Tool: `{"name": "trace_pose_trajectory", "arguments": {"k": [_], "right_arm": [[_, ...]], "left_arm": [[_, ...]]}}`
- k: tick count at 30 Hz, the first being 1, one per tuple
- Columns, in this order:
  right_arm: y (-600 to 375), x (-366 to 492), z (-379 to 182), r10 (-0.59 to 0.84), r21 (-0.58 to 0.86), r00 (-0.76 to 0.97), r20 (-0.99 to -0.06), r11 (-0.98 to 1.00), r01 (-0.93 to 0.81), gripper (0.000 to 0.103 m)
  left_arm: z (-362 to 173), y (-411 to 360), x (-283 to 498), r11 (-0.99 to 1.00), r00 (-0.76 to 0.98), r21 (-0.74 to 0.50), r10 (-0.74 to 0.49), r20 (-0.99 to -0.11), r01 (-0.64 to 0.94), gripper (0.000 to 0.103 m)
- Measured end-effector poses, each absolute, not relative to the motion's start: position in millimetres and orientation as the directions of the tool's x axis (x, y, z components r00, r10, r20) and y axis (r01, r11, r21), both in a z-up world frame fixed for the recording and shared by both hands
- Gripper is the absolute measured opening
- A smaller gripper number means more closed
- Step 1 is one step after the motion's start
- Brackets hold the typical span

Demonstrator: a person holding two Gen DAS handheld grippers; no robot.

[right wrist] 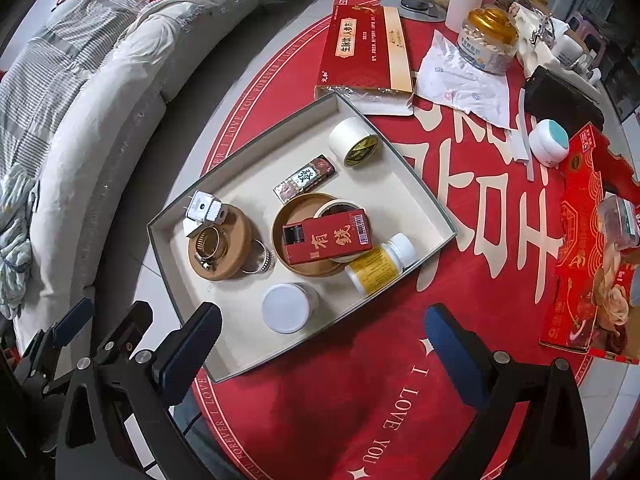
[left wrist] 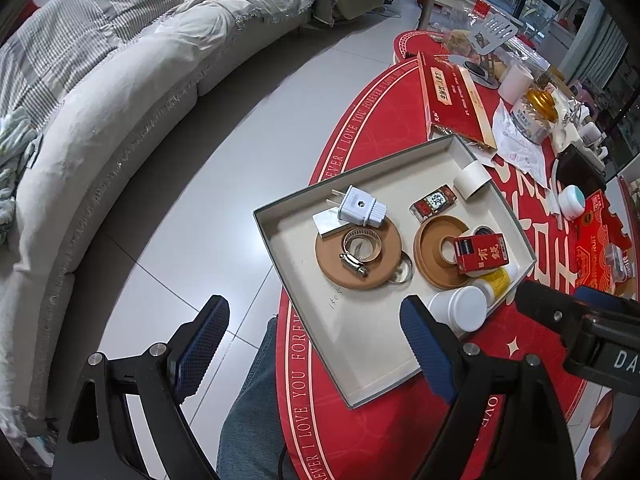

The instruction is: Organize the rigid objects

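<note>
Both grippers are hovering above the near end of the shallow tray [right wrist: 400, 184] on the red worktop [right wrist: 400, 380], and both are sitting wide open with nothing between the pads. The left gripper [left wrist: 316, 344] is hanging over the tray's near-left corner, half out over the floor; the right gripper [right wrist: 320, 344] is straddling the tray's near edge.

Everything rigid is already lying in the tray: a white plug [left wrist: 362, 211] resting on one cork disc [left wrist: 358, 254], a hose clamp [left wrist: 356, 249] on top of that same disc, a red box [right wrist: 326, 236] lying across a cork ring [right wrist: 310, 236], a roll of tape [right wrist: 354, 140] at the far end, and a small patterned box [right wrist: 306, 179] in the middle.

The closest pick is looking like the white jar [right wrist: 288, 307], standing upright with its lid facing up, just ahead of the right gripper's left finger. The yellow-label bottle [right wrist: 380, 264] is lying on its side behind it, long axis running diagonally toward the tray's right wall, cap pointing away. I'd say the right hand is nearer to both, and it'd need to turn its jaws across that diagonal for the bottle.
</note>
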State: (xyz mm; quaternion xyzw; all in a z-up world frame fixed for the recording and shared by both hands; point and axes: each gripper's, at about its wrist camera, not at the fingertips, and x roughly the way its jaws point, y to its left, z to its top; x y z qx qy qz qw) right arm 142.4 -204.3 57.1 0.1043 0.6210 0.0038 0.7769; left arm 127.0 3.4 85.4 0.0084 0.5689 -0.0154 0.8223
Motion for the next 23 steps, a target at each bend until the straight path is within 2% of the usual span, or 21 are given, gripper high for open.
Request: {"name": "trace_pose_trajectory", "arguments": {"k": [23], "right_arm": [[-195.7, 150.3, 58.7, 0.11, 0.139, 0.237, -0.965, 0.984, 0.111, 0.102]], "left_arm": [[78.5, 11.0, 137.8, 0.999, 0.363, -0.02, -0.031, -0.931, 0.035, 0.09]]}}
